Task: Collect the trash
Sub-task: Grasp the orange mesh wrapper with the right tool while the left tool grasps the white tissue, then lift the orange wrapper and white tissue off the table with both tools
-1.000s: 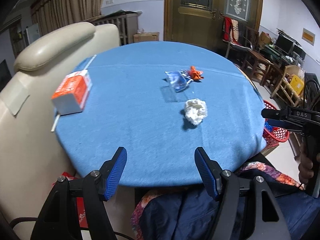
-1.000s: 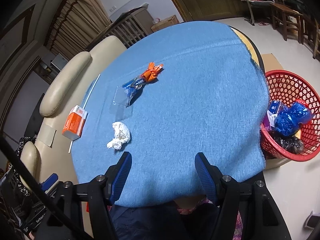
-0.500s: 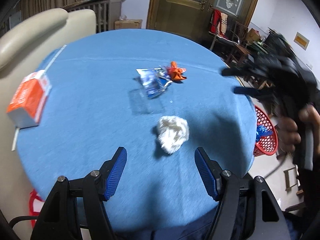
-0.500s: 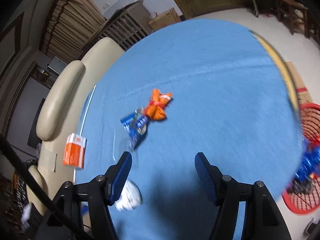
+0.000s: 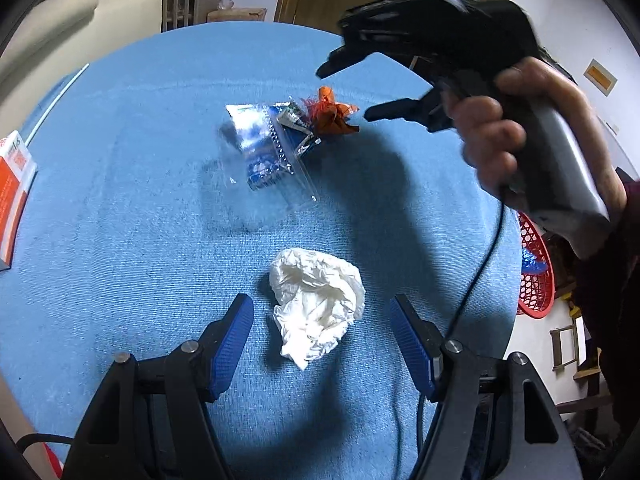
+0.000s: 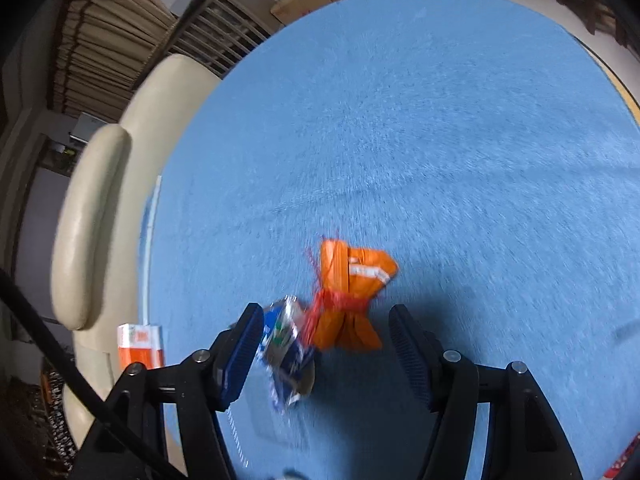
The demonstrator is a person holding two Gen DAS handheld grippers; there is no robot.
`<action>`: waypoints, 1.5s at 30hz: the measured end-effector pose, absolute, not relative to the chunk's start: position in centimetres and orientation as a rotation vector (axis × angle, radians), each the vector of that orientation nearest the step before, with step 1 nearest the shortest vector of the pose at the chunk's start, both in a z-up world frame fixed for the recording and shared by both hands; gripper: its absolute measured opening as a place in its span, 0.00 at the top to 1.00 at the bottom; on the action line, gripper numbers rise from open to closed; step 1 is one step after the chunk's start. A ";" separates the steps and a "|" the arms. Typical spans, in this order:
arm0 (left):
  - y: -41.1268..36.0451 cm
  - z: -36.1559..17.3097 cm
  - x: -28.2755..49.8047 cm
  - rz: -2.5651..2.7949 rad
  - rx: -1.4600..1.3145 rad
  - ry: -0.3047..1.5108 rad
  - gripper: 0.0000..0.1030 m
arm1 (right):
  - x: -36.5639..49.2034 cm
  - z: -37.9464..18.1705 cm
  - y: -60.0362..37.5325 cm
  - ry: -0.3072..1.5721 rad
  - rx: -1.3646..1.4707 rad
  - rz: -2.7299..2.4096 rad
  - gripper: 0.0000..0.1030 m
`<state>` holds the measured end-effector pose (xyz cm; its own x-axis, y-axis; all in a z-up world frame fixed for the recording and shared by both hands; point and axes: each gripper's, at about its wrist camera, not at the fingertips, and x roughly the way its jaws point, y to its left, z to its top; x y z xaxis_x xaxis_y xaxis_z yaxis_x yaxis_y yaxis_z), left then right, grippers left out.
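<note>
Blue-clothed round worktop [image 5: 120, 240] still bears uncollected crumpled white tissue [image 5: 316, 304], framed by released left gripper [image 5: 322, 340]; closing right gripper [image 6: 324, 344], grasping nothing yet, straddles knotted orange wrapper [image 6: 348, 300].

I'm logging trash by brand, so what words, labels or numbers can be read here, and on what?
None reads in full.
Orange box: "15" or "16" on its white top, unsure; other print too small.
Blue wrapper: print blurred.
Orange wrapper: white label, blurred.
Wall sign: too small.
Tissue: no text.
</note>
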<state>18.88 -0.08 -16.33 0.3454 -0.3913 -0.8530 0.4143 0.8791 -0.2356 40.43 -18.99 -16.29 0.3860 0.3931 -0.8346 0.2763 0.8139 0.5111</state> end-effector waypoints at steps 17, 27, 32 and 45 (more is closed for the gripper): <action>1.8 -17.2 18.3 -0.546 -0.040 1.077 0.68 | 38.2 -17.1 -17.9 1.156 0.512 0.004 0.66; 3.1 -14.3 16.8 -0.469 -0.026 0.992 0.68 | 28.6 -13.6 -18.2 1.066 0.456 0.102 0.65; 2.4 -11.1 14.9 -0.417 0.044 0.900 0.68 | 24.0 -11.1 -18.9 1.011 0.460 0.147 0.65; 0.2 -3.4 8.2 -0.332 0.227 0.659 0.68 | 14.9 -6.4 -20.8 0.871 0.468 0.210 0.65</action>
<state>8.16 0.18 -3.42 0.7411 -0.2288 -0.6312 0.3709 0.9232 0.1008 14.91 -20.77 -6.37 0.6318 0.3635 -0.6846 0.0108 0.8790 0.4767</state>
